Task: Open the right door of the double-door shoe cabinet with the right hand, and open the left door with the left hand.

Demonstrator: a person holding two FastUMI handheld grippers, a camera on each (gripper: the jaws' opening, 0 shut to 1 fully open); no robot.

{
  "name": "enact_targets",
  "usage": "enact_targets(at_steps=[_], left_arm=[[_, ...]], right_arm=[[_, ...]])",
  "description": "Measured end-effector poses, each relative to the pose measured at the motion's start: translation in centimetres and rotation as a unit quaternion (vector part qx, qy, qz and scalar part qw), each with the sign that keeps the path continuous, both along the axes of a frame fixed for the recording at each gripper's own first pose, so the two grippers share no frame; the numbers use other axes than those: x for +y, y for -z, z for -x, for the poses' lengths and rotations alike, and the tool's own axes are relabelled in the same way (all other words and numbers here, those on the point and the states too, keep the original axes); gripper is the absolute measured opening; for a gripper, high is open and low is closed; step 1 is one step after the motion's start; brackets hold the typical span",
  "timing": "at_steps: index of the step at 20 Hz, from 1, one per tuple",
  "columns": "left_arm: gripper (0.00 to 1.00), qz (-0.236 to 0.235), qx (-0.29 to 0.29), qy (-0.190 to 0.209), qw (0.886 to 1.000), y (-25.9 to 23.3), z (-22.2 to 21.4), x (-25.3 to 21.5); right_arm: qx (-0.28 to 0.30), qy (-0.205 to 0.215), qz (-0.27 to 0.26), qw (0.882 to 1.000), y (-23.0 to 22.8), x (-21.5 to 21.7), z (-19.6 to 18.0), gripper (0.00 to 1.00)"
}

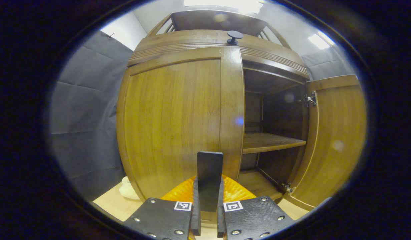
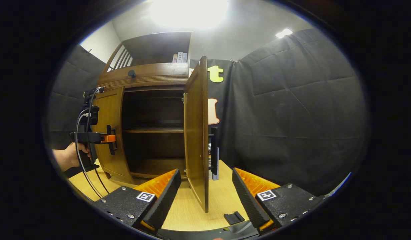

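**Ann:** Wood grain everywhere in the left gripper view. The left door [image 1: 178, 126] of the shoe cabinet [image 1: 219, 43] sits closed, and the left hand-held gripper [image 1: 209, 186] is clenched on the dark upright handle [image 1: 210, 166] at that door's inner edge, both fingers pressed against its sides.

**Ben:** And the right door [image 2: 196, 133]?

**Ann:** Swung wide open. From the right gripper view it stands edge-on, straight ahead of the right hand-held gripper [image 2: 205, 193], whose fingers are spread well apart, released, with the door's lower edge rising between them and touching neither. That door's own dark handle [image 2: 214, 150] shows on its far face.

**Ben:** What does each camera add?

**Ann:** The left gripper view gives the right door's inner face [image 1: 335, 140] with its hinges [image 1: 309, 99], plus the inside shelf [image 1: 272, 141] and a round dark knob [image 1: 234, 36] on top. The right gripper view shows the person's hand [image 2: 70, 156] at the far left, wrapped round the left gripper's grip, held level at the closed door, cables [image 2: 83, 150] looping down from it.

**Ben:** Anything on the tabletop [image 2: 192, 213]?

**Ann:** A small black piece [image 2: 234, 217] lies on the pale wood, just inside the right gripper's right-hand finger.
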State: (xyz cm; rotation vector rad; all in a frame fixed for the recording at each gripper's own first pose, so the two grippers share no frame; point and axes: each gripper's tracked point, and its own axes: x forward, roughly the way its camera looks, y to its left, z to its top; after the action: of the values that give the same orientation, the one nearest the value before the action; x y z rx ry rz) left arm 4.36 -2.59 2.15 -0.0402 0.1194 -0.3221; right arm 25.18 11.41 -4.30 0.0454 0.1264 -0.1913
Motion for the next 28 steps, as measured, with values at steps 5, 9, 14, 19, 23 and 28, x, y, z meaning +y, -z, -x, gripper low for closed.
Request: enact_targets(at_steps=[5, 9, 14, 19, 23, 28], left_arm=[[0.14, 0.002, -0.003, 0.003, 1.0, -1.0, 0.7, 0.5], [0.19, 0.004, -0.004, 0.0, 1.0, -1.2, 0.9, 1.7], [0.19, 0.007, -0.006, -0.005, 1.0, -1.8, 1.0, 3.0], [0.14, 0.007, -0.011, -0.01, 1.0, -1.1, 2.0, 3.2], [0.14, 0.014, -0.011, -0.017, 1.0, -0.3, 3.6, 3.0], [0.14, 0.013, -0.014, -0.027, 0.999, -1.4, 3.5, 4.4]], right_arm=[[-0.002, -0.007, -0.003, 1.0, -0.2, 1.2, 0.7, 0.95], [-0.001, -0.02, -0.007, 1.0, -0.1, 1.9, 0.8, 0.94], [-0.001, -0.043, -0.01, 0.999, 0.2, 3.7, 0.7, 0.95], [-0.002, -0.066, -0.002, 0.998, 0.2, 5.0, 1.0, 0.95], [-0.005, -0.077, -0.004, 0.997, 0.3, 5.4, 0.9, 0.95], [-0.013, -0.099, 0.001, 0.995, 0.2, 5.5, 1.0, 0.95]])
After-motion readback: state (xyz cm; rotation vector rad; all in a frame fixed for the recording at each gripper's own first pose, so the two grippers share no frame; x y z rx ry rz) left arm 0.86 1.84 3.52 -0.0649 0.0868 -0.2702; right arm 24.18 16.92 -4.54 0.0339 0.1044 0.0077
